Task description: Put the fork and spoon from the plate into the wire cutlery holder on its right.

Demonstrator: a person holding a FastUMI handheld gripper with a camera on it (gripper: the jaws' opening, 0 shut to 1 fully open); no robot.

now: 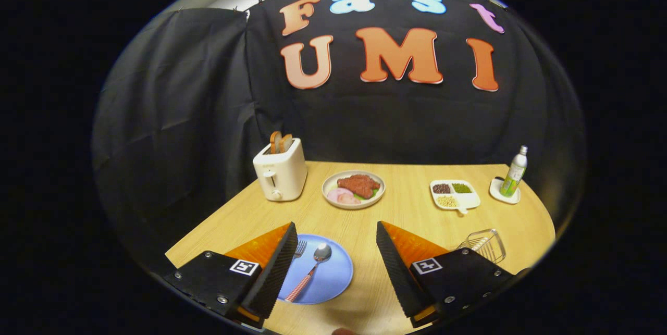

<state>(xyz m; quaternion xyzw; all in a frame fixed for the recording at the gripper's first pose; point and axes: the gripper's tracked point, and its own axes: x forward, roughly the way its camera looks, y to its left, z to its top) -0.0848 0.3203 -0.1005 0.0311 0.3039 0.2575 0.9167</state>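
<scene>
The gripper [333, 251] hangs with its fingers wide apart, holding nothing, over a pale wooden table [365, 220]. Between them lies a blue plate [333, 277] carrying the spoon [312, 267] and the fork [300, 248] (mostly hidden by the left finger). The wire cutlery holder [484, 245] stands beyond the right finger. Black cloth walls the booth.

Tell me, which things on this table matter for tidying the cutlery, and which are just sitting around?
Part of the job:
spoon and fork on the blue plate
wire cutlery holder to its right
the open tongs, holding nothing

Just lying about:
toaster with toast
plate of food
divided dish
bottle on a coaster
</scene>
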